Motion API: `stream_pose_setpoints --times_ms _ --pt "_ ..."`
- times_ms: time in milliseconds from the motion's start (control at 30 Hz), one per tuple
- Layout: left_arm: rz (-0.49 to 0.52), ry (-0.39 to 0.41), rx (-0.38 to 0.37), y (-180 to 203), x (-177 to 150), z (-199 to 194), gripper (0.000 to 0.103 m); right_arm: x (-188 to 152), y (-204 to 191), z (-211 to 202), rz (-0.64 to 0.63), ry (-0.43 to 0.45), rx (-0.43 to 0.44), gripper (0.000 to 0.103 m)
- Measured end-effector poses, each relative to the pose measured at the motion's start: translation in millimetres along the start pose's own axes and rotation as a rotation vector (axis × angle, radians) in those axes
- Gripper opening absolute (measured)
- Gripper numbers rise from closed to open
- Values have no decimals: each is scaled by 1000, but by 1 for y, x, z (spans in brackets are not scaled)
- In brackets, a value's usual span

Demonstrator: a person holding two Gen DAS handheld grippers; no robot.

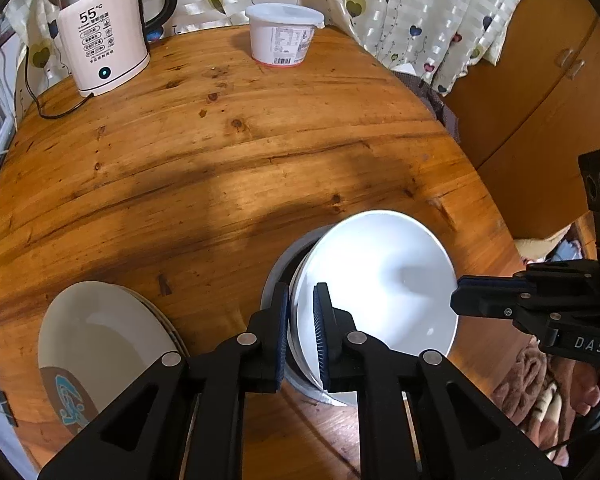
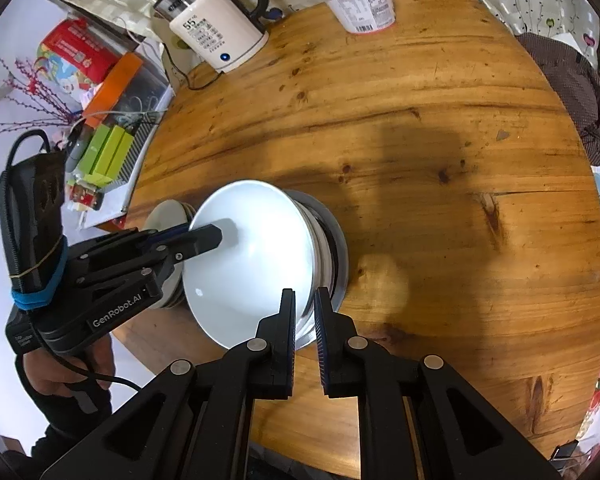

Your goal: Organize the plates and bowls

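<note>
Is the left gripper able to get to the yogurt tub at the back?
Probably yes, but not right now: the left gripper is pinching the white bowl. The wooden table between it and the tub is bare.

The bowl (image 1: 380, 280) sits tilted on top of a stack of bowls (image 2: 324, 240) near the front of the desk (image 1: 220, 140). To the left of that stack lies a pile of plates (image 1: 100, 332), just beside it. At the back of the desk, left, stands a kettle (image 1: 104, 36); to its right, also at the back, a lidded tub (image 1: 282, 34). The left tongs (image 1: 301, 300) straddle the bowl's near-left rim; the right tongs (image 2: 305, 304) straddle its opposite rim. Behind the desk hangs a curtain (image 1: 420, 8). A cupboard (image 1: 540, 100) stands off the desk's right side, and boxes (image 2: 108, 148) lie off its left.
</note>
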State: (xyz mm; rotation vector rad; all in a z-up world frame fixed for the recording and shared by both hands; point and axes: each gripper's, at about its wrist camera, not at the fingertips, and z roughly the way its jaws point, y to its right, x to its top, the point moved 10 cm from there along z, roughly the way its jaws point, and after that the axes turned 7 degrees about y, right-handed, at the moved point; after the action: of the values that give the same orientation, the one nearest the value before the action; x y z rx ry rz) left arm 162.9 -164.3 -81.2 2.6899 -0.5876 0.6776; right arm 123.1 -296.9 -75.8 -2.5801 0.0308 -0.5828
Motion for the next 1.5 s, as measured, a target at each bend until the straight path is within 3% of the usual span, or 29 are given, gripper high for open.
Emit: stream_pose_setpoints --times_ms 300,633,767,967,1100,1167,1233,1500 --pt "-55 90 -36 -7 9 -9 13 5 5 -2 -5 53 -13 11" --pt "-56 98 -45 -6 7 4 13 8 5 1 1 80 10 6" --pt "-89 130 -89 -7 8 -2 13 9 6 -6 -7 112 15 7" --pt "-155 204 -97 -19 3 -18 16 11 16 -28 6 205 27 22" --pt "-209 261 -114 -26 -3 -33 19 7 25 -29 39 216 54 30" --pt "-224 280 -115 -29 -5 -38 31 4 27 -28 46 216 68 32" --pt "-246 301 -115 -33 -9 -43 37 0 28 -27 53 215 87 33" --pt "-329 310 -127 -41 -33 -42 38 -14 31 -21 71 216 119 33"
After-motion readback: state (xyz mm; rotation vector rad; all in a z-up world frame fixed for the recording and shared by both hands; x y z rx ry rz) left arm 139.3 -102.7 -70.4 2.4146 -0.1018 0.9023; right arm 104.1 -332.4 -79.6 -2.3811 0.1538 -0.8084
